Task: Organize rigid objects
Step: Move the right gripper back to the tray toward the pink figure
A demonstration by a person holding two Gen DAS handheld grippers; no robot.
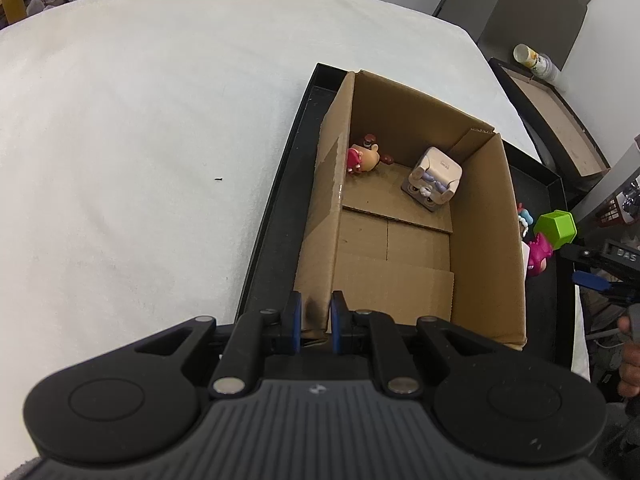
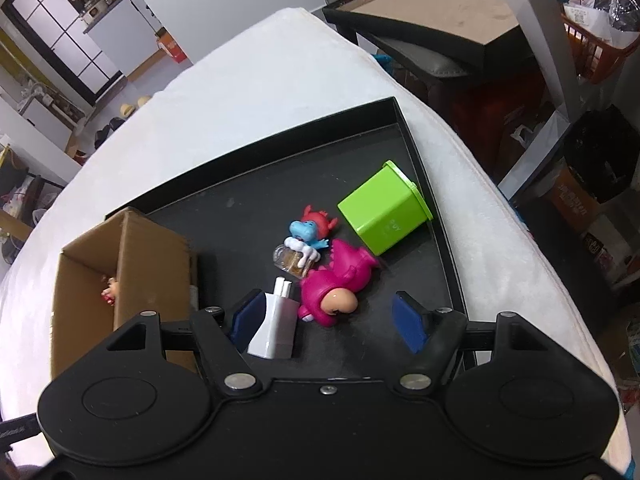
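My left gripper (image 1: 316, 312) is shut on the near wall of an open cardboard box (image 1: 480, 220) that stands in a black tray (image 1: 280, 184). Inside the box lie a small red-dressed figure (image 1: 362, 158) and a white and grey toy (image 1: 434, 178). My right gripper (image 2: 328, 318) hangs open low over the tray (image 2: 280, 168), to the right of the box (image 2: 152, 248). Between its blue pads lie a white plug adapter (image 2: 276, 328), close to the left pad, and a magenta dinosaur figure (image 2: 332, 284). Beyond them are a small glass bottle (image 2: 290, 260), a blue figure (image 2: 306, 232), a red figure (image 2: 318, 216) and a green square cup (image 2: 384, 212) on its side.
The tray rests on a table covered with white cloth (image 1: 140, 140). A low black-framed side table (image 2: 440, 8) with a can on it stands past the table's far right edge. An orange basket (image 2: 600, 52) sits behind it. A person's hand (image 1: 630, 360) shows at the right edge.
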